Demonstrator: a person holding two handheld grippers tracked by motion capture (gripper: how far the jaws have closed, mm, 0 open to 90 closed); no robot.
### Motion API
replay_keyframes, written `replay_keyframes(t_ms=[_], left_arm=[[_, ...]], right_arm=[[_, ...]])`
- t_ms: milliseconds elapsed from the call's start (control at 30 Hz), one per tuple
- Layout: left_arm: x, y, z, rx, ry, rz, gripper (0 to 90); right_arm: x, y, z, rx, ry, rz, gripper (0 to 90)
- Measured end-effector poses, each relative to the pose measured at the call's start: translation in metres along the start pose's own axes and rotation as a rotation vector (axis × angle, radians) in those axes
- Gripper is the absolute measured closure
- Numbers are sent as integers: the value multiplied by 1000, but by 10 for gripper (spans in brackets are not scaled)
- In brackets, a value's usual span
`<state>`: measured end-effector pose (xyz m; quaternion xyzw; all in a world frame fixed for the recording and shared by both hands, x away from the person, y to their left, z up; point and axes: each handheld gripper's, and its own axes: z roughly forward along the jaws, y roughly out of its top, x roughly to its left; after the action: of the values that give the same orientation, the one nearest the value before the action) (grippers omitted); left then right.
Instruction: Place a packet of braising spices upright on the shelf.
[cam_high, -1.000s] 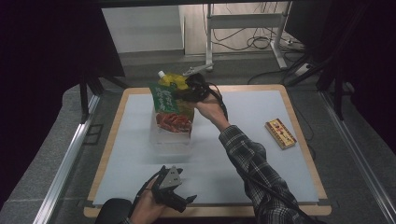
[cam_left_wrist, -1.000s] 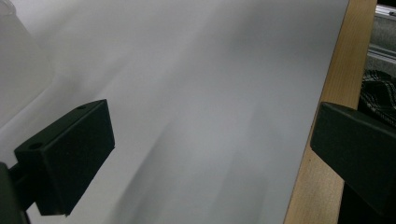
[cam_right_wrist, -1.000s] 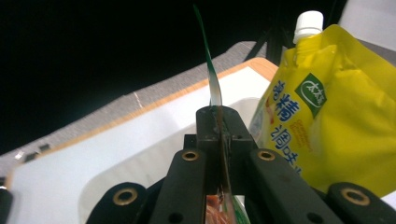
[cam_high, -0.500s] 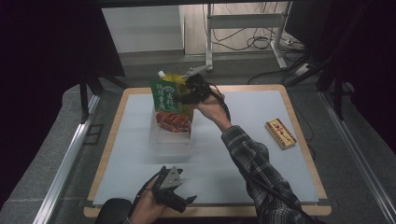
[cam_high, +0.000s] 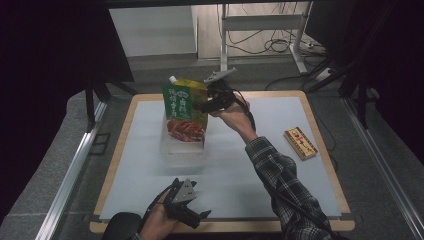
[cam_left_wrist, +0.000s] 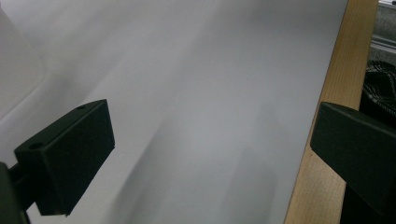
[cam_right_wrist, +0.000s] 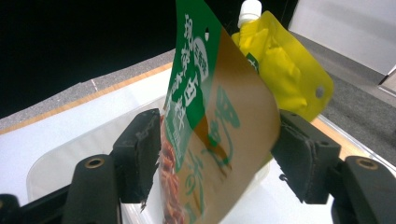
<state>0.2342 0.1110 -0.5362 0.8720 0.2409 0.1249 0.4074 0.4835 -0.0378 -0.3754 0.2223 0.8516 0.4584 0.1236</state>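
1. The right claw (cam_right_wrist: 212, 154) has just been opening. The green pouch (cam_right_wrist: 210, 140) stands between its two jaws, but the pads do not seem to press on it; a small gap shows at the far side.
2. In the high view the right claw (cam_high: 206, 106) is just beside the upper right edge of the green pouch (cam_high: 184, 112), which stands upright in a clear tray (cam_high: 182, 150) on the bench (cam_high: 125, 150).
3. Behind the green pouch, away from the claw, is a yellow pouch (cam_right_wrist: 280, 70) with a white cap. Most of it is hidden.
4. The foot of the green pouch is cut off at the bottom of the right gripper view, so I cannot tell how it rests.
5. The left claw (cam_left_wrist: 210, 158) has its jaws wide apart over the bare bench, with nothing between them.
6. A small orange box (cam_high: 300, 142) lies well apart from the right claw; its print is too small to read.
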Motion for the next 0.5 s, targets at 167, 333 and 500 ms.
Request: replay_keyframes(t_ms=[167, 333, 500], left_arm=[[0, 0, 0, -1, 2, -1, 0], [0, 0, 0, -2, 2, 0, 0], [0, 1, 0, -5, 3, 0, 0]], right_arm=[[0, -6, -4, 5, -28, -2, 293], [-4, -16, -8, 5, -18, 22, 277], [-6, -24, -14, 9, -10, 51, 255]])
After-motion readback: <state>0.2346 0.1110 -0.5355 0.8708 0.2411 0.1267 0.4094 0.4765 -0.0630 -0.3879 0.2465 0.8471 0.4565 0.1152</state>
